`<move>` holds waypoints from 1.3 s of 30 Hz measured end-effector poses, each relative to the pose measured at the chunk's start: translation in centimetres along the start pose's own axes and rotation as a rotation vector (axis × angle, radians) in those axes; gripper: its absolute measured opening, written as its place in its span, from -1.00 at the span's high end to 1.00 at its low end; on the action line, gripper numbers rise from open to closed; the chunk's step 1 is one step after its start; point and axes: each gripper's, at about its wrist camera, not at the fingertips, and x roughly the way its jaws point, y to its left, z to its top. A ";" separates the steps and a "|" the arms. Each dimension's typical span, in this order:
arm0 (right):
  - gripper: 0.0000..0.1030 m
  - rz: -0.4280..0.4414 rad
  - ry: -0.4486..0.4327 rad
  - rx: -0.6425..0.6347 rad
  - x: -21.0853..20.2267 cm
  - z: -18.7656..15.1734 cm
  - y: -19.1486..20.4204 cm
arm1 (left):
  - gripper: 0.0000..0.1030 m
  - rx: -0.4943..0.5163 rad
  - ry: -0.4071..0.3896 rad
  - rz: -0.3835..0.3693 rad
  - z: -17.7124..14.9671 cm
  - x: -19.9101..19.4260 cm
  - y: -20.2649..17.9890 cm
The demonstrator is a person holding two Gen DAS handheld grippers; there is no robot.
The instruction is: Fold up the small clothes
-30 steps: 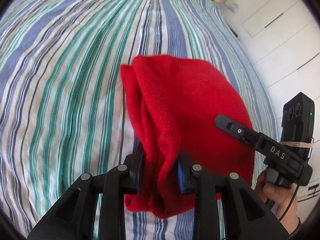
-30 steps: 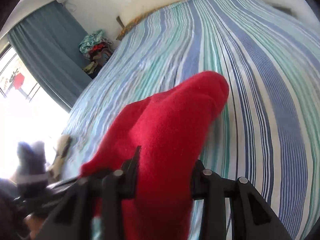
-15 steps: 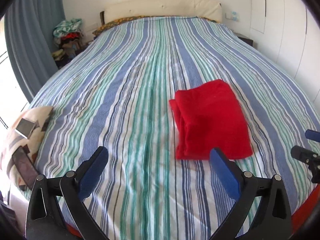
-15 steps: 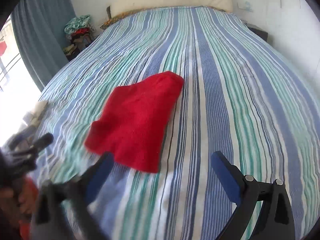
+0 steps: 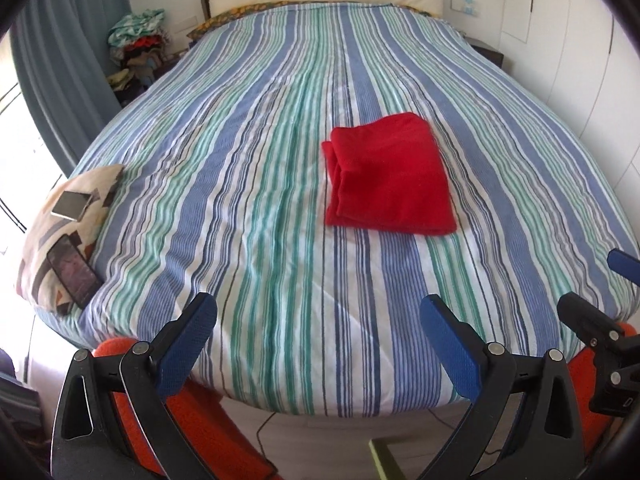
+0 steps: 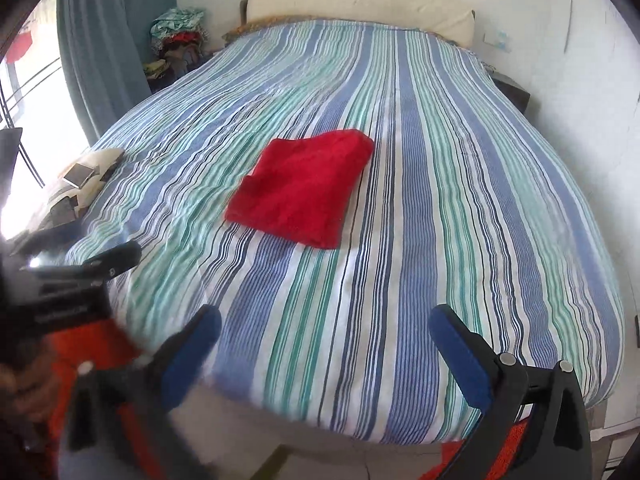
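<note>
A red garment [image 5: 390, 176] lies folded into a flat rectangle on the striped bedspread [image 5: 256, 184], right of the bed's middle. It also shows in the right wrist view [image 6: 304, 188]. My left gripper [image 5: 318, 320] is open and empty, held back over the foot edge of the bed, well short of the garment. My right gripper [image 6: 326, 330] is open and empty, also back at the foot edge. The right gripper shows at the right edge of the left wrist view [image 5: 592, 332].
A patterned pillow [image 5: 52, 248] with a phone [image 5: 74, 272] and a small device [image 5: 70, 204] lies at the bed's left edge. A pile of clothes [image 5: 138, 40] stands by the blue curtain [image 5: 60, 60]. White wardrobe doors [image 5: 580, 60] line the right side.
Both grippers let go of the red garment, opened wide and pulled back to the foot of the bed. The garment now lies folded flat on the bedspread.
</note>
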 end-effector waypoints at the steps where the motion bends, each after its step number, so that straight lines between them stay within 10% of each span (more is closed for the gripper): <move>1: -0.99 0.004 0.002 0.011 0.2 0.1 0.0 | -0.97 0.000 0.008 0.000 -0.1 0.0 0.1; 39: -0.99 -0.123 0.015 0.007 0.4 1.4 1.4 | -0.99 0.027 0.016 0.072 0.1 0.8 -0.6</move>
